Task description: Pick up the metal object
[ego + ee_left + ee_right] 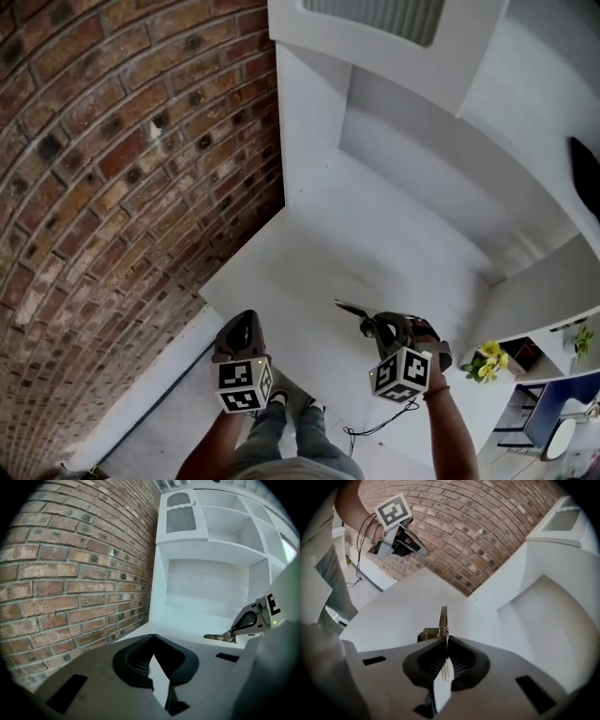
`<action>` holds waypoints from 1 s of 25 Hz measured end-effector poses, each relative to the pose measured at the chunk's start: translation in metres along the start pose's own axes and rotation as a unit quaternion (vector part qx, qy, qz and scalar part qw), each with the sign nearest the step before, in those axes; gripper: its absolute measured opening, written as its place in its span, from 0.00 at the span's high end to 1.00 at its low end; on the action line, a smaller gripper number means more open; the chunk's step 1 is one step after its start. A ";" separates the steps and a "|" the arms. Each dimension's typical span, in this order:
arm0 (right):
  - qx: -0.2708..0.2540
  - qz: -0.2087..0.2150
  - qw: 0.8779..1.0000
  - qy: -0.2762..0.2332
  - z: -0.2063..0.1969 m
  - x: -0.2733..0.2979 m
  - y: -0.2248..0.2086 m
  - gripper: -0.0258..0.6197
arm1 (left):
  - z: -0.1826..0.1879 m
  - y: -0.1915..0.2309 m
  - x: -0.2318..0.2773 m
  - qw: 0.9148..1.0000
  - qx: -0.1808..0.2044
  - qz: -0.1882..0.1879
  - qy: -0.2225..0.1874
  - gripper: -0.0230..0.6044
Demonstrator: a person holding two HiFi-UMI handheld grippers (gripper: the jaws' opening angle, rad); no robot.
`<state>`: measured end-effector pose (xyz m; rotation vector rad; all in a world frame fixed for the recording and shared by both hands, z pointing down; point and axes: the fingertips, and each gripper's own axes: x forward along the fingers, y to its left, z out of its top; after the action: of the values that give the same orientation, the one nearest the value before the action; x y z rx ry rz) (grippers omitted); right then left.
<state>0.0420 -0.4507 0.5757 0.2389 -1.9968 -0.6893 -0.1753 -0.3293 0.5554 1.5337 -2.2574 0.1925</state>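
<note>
A white shelving unit (394, 234) is seen against a brick wall (103, 187) on the left. A wide compartment is formed above the unit's flat surface, and a cabinet with a ribbed door panel (180, 520) is set over it. On a lower shelf at the near right, yellow flowers (487, 361) are held. A black letter "E" (273, 604) can be read on the body of the right gripper (370, 326), and black-and-white square markers (242, 384) are carried on each gripper's cube; no other writing can be made out. The metal object (352, 307) is clamped between the closed jaws of the right gripper (444, 641), over the near part of the white surface; whether the surface is touched cannot be told. Its long axis is laid roughly level. The thin blade (443, 618) is pointed straight out from the jaws, leftward and slightly far in the head view, and is seen edge-on from the right gripper view. A brass-coloured part (427, 633) is seen beside the blade's base. The left gripper (239, 323) is held to the near left, well apart from the object (216, 637), with its jaws (152, 641) pressed together on nothing.
</note>
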 end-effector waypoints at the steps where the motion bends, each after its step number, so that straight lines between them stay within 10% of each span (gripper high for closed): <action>1: 0.021 -0.014 1.000 -0.001 0.001 -0.006 -0.007 0.95 | 0.007 -0.004 0.002 1.000 0.002 -0.009 -0.006 0.94; 8: 0.165 -0.131 0.978 -0.007 -0.004 -0.059 -0.051 0.95 | 0.047 -0.039 0.010 0.997 0.019 -0.072 -0.035 0.94; 13: 0.264 -0.227 0.937 -0.024 -0.017 -0.106 -0.080 0.95 | 0.079 -0.079 0.012 0.989 0.033 -0.133 -0.060 0.94; 18: 0.362 -0.333 0.869 -0.052 -0.029 -0.164 -0.097 0.95 | 0.111 -0.120 0.011 0.977 0.043 -0.191 -0.087 0.94; 25: 0.510 -0.438 0.732 -0.112 -0.063 -0.230 -0.087 0.95 | 0.140 -0.176 -0.001 0.955 0.068 -0.268 -0.110 0.94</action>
<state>0.2023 -0.4450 0.3786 1.9250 -2.2493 -0.0374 -0.0488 -0.4428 0.4081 2.2731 -1.9154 0.0195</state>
